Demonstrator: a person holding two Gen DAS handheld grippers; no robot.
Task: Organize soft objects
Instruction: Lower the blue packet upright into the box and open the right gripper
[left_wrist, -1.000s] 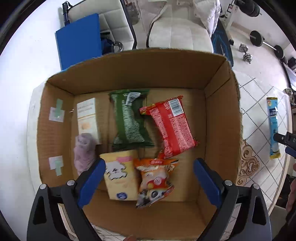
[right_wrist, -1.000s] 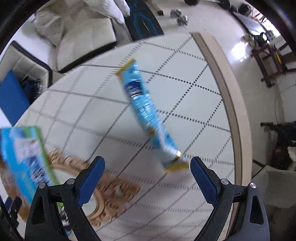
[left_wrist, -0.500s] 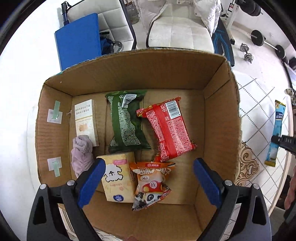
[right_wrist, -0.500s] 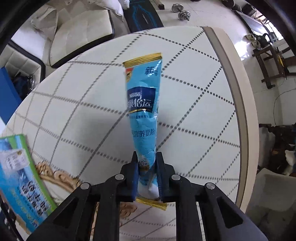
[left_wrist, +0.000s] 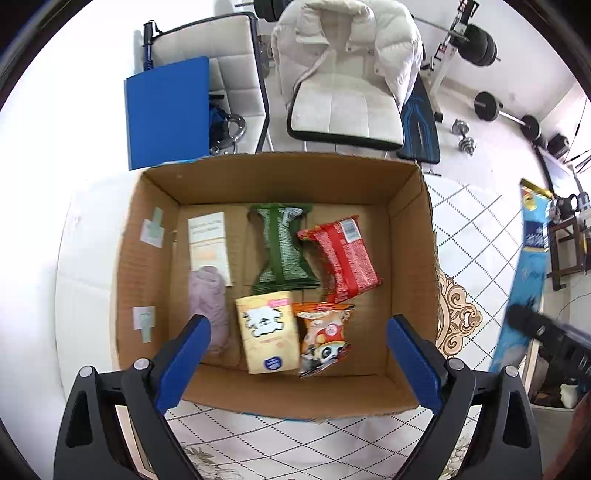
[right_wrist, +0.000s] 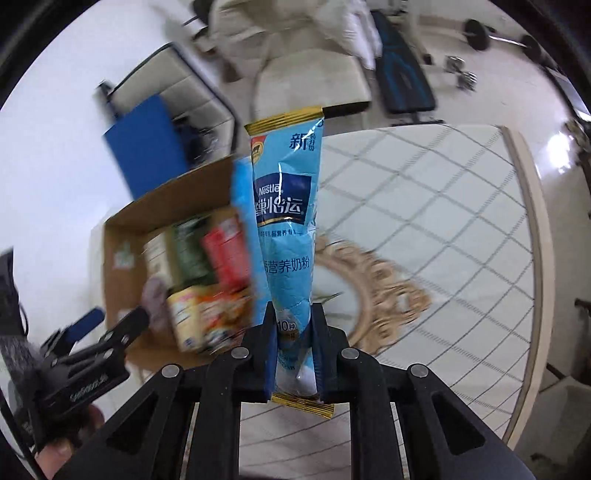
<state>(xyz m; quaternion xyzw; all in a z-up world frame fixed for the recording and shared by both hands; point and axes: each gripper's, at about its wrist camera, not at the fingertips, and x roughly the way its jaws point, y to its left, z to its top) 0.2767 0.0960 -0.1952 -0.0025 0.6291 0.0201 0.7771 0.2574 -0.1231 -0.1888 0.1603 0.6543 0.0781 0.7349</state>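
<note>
While the right gripper (right_wrist: 294, 332) is clamped on the lower end of the blue sachet (right_wrist: 286, 218), held upright off the table (right_wrist: 443, 229) just right of the box (left_wrist: 410, 258), the sachet should, I judge, be carried over the near wall and freed low in the bare right-hand strip beside the red packet (left_wrist: 341, 254). The left gripper (left_wrist: 297, 347) hangs open and empty over the box. A second ago the sachet lay flat on the table between wide jaws; they closed on it and it is now lifted.
</note>
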